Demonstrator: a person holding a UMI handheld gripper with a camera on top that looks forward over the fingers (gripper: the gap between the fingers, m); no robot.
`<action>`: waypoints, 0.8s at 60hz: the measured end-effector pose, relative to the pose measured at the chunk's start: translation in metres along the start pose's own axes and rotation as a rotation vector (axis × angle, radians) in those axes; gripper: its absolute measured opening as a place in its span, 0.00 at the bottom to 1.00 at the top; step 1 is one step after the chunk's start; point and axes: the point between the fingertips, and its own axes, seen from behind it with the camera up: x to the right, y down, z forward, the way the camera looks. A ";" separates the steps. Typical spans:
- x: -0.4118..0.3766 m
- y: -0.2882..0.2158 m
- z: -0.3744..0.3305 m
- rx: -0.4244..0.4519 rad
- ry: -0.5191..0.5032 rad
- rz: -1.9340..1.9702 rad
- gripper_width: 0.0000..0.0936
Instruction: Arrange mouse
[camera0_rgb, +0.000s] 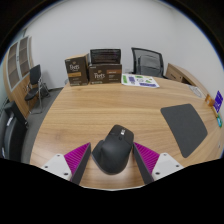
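Note:
A black computer mouse (113, 150) sits between my two fingers, above the near part of the round wooden table (90, 110). My gripper (112, 152) is shut on the mouse, with the magenta pads (76, 157) pressing on its left and right sides. A dark grey mouse mat (184, 126) lies flat on the table ahead and to the right of the fingers, apart from the mouse.
Two brown boxes (77, 70) stand at the table's far edge with a black monitor box (105, 56) behind them. Papers (140, 81) lie at the far right. Office chairs (146, 62) stand beyond the table, and another (12, 130) at its left.

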 end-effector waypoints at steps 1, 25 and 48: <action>-0.001 -0.001 0.001 0.001 -0.001 -0.002 0.93; -0.010 -0.019 0.021 0.002 -0.021 -0.020 0.93; -0.002 -0.023 0.021 0.012 -0.040 0.047 0.47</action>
